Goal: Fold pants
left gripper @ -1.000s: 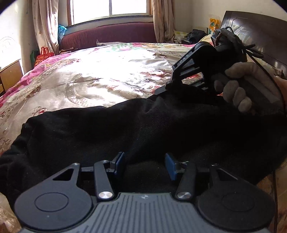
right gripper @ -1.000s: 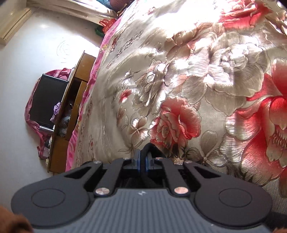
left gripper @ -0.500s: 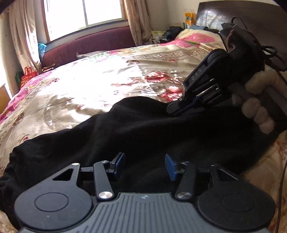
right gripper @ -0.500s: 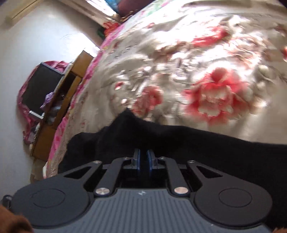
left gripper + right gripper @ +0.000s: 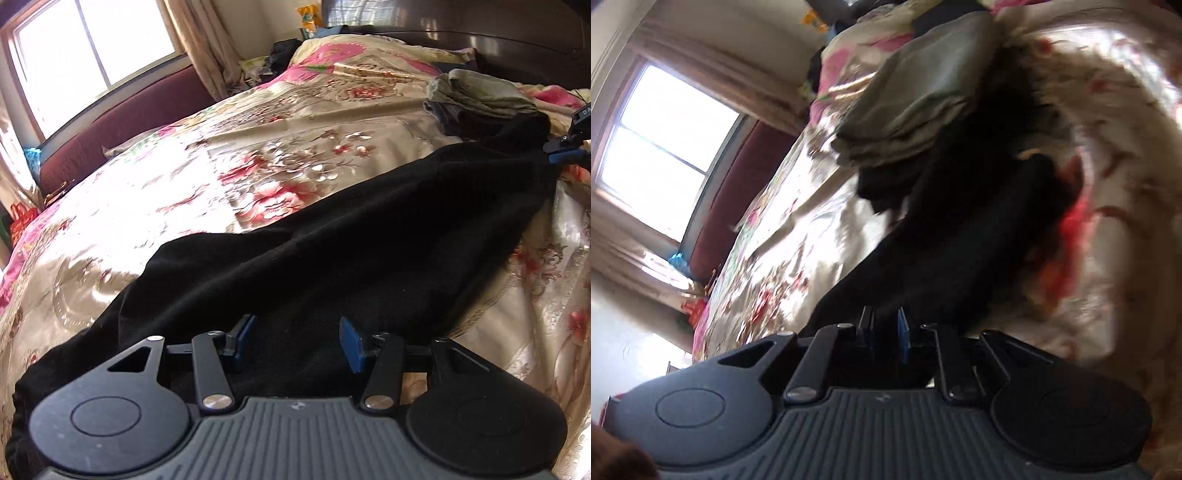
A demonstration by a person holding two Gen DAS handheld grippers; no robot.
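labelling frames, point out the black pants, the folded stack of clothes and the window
black pants (image 5: 332, 258), left wrist view, middle of the spread cloth
folded stack of clothes (image 5: 480, 92), left wrist view, top grey-green layer
window (image 5: 92, 48), left wrist view, bright pane

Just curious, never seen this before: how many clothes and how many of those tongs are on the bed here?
Black pants, stretched across the floral bedspread: 1
Stack of folded clothes near the headboard: 1 stack, pieces uncountable
Tongs: 2, left tongs and right tongs, whose jaws are opening with black fabric between them
Total: 4

Motion-blurred folded clothes (image 5: 923, 103) and bedspread (image 5: 1108, 184); right gripper (image 5: 565, 151) mostly beyond frame edge.
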